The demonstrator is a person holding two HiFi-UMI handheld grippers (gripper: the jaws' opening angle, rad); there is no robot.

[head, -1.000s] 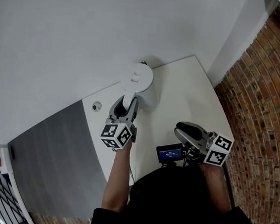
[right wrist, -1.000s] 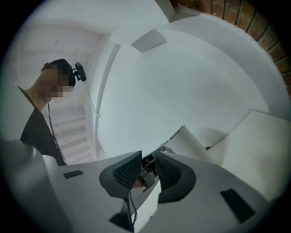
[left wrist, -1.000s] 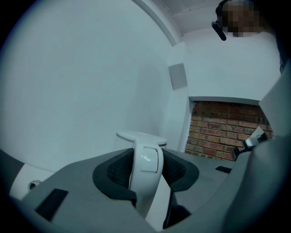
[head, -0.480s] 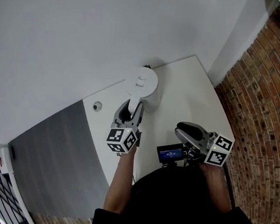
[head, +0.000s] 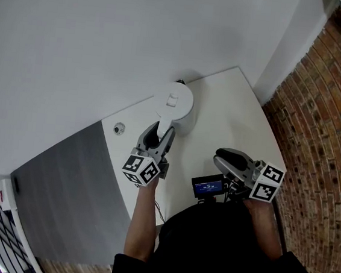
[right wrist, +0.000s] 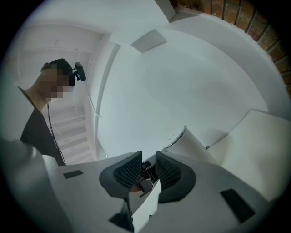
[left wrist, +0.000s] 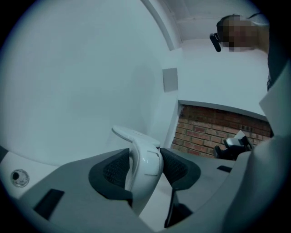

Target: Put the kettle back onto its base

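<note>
- Person, dark top, at the near edge of the head view; bare left forearm (head: 142,221) reaches forward to the left gripper.
- Small lit screen (head: 206,187), mounted low between the two grippers, just beside the right one.
- Right gripper (head: 221,161): held level over the near part of the table, well apart from the kettle. Jaws stand narrowly apart. Nothing of the task is between them; only a small dark and metallic bit shows low in the gap, too small to tell.
- Left gripper (head: 157,134): held level, pointing at the kettle. Jaws opening, with the kettle's handle (left wrist: 144,166) upright between the pads (left wrist: 116,170) and close to both.
- Kettle (head: 175,102): white, lid on, upright on the far part of the table, close to the white wall. Its base cannot be made out beneath it.
- Table (head: 227,114): white top.
- Round fitting (head: 118,128): small, set in the tabletop left of the kettle.
- Grey surface (head: 67,195): adjoins the table on the left.
- White wall (head: 108,35): behind the table.
- Brick wall (head: 324,119): along the right.
</note>
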